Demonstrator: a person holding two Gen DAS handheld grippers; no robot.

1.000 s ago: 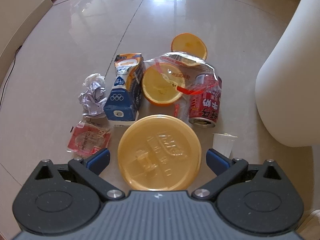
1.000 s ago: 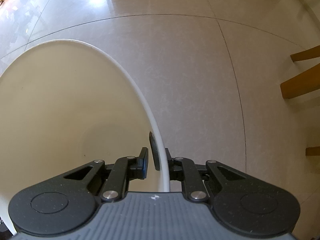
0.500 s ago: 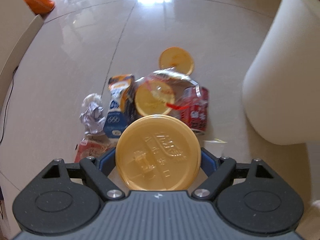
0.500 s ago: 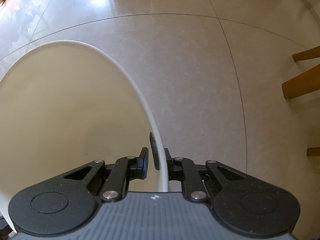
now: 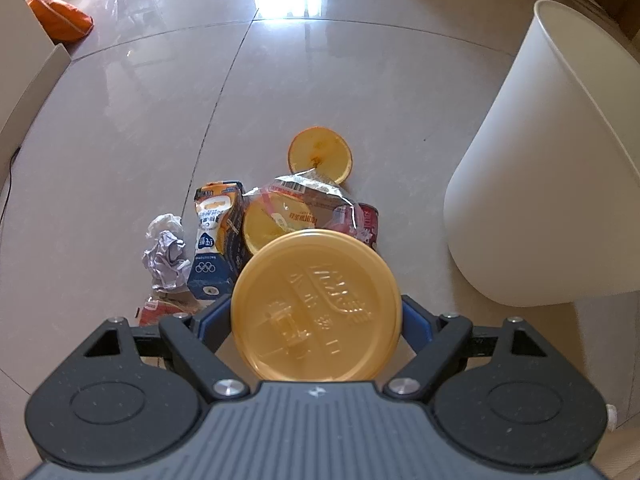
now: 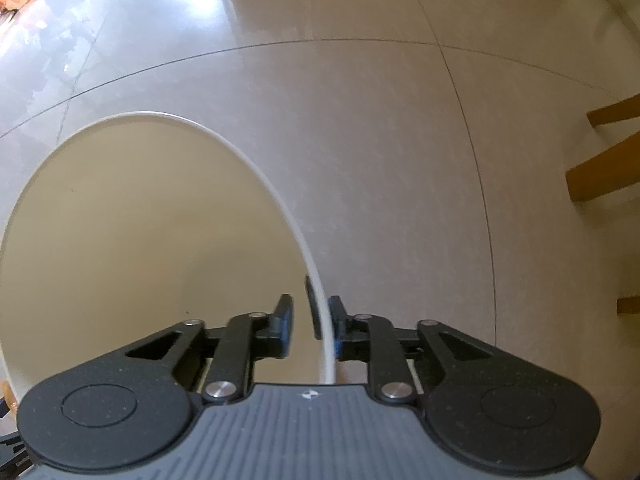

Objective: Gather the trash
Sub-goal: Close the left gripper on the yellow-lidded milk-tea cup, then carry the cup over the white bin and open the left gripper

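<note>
My left gripper (image 5: 316, 316) is shut on a round yellow plastic lid (image 5: 316, 304), held above the floor. Below it lies a trash pile: a blue milk carton (image 5: 216, 236), crumpled paper (image 5: 166, 252), a clear wrapper (image 5: 304, 196) over another yellow lid (image 5: 264, 228), a red can (image 5: 366, 220), and a third lid (image 5: 320, 154) behind. A white bin (image 5: 540, 184) stands to the right. In the right wrist view the bin's rim (image 6: 280, 196) runs between the jaws of my right gripper (image 6: 310, 320). They are opening, and the left pad stands off the rim.
A red snack wrapper (image 5: 160, 306) peeks out by the left finger. An orange bag (image 5: 60, 24) lies far back left beside beige furniture (image 5: 24, 80). Wooden chair legs (image 6: 604, 176) stand to the right of the bin on the tiled floor.
The left jaws closed on the yellow lid and lifted it, so the pile looks farther below. The right jaws, earlier pinched on the bin's rim, have parted.
</note>
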